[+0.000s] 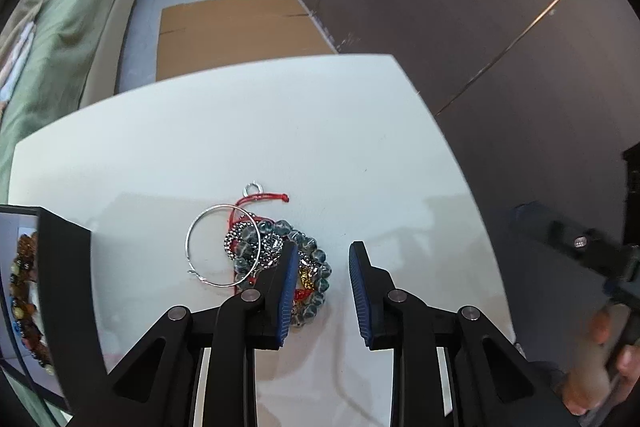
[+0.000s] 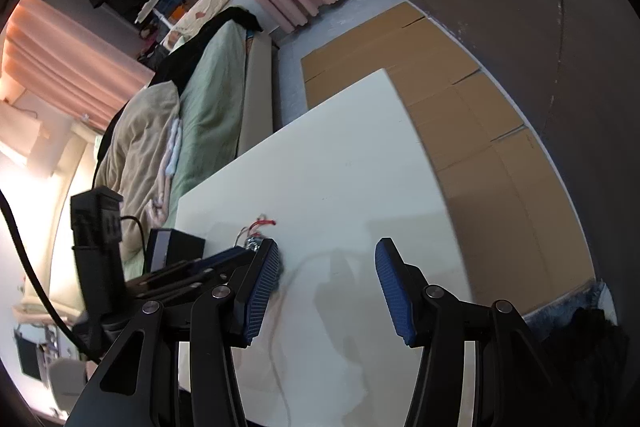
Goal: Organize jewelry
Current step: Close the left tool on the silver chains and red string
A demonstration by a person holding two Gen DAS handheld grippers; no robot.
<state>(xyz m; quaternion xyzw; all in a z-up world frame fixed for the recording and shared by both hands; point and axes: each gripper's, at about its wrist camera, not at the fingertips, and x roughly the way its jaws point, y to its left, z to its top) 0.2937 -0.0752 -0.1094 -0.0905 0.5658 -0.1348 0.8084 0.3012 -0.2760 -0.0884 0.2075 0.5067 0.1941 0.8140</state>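
A heap of jewelry lies on the white table (image 1: 280, 131): a thin silver hoop (image 1: 192, 243), a red cord with a small silver ring (image 1: 260, 198), a silver bead chain (image 1: 240, 239) and a grey bead bracelet (image 1: 320, 267) with a gold and red charm. My left gripper (image 1: 324, 291) is open and empty, its left finger over the grey bracelet. A black box (image 1: 60, 291) at the left edge holds amber and dark bead bracelets (image 1: 24, 291). My right gripper (image 2: 326, 283) is open and empty above bare table; the heap (image 2: 256, 231) shows past its left finger.
The right gripper's body and the hand holding it show at the right of the left wrist view (image 1: 592, 267). The left gripper (image 2: 192, 267) and the black box (image 2: 176, 247) show left in the right wrist view. A bed (image 2: 208, 107) and flat cardboard (image 1: 236, 31) lie beyond the table.
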